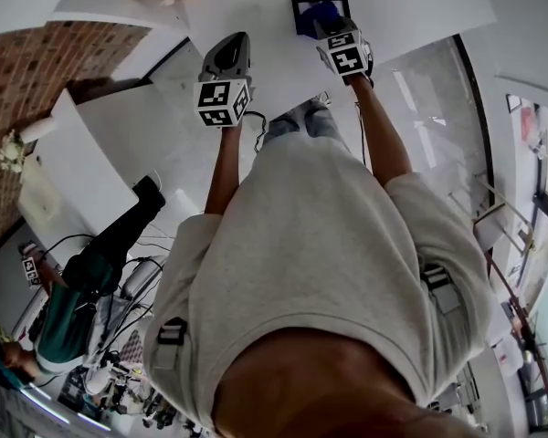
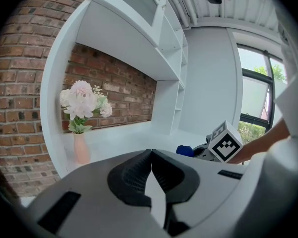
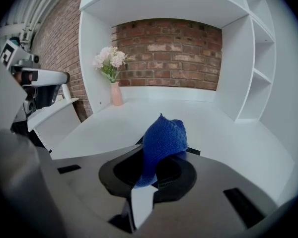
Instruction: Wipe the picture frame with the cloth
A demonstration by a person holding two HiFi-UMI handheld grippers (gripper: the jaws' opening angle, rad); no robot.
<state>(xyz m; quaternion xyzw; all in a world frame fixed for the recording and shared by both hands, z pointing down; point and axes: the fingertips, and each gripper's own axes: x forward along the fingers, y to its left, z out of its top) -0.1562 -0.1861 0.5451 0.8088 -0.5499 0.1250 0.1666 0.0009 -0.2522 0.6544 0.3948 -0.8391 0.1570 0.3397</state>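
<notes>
1. The right gripper [image 3: 150, 176] is clamped on a blue knitted cloth [image 3: 163, 139], which bunches into a soft peak above the ribbed black pads.
2. The left gripper [image 2: 151, 168] has its jaws pressed together on nothing.
3. The cloth hangs over the frame [image 1: 298, 15], a flat black-edged rectangle lying on the smooth white desk [image 1: 247, 16].
4. Pale flowers [image 3: 109, 58] stand in a slim pink vase [image 3: 116, 94] by the rough brick wall [image 3: 169, 38].
</notes>
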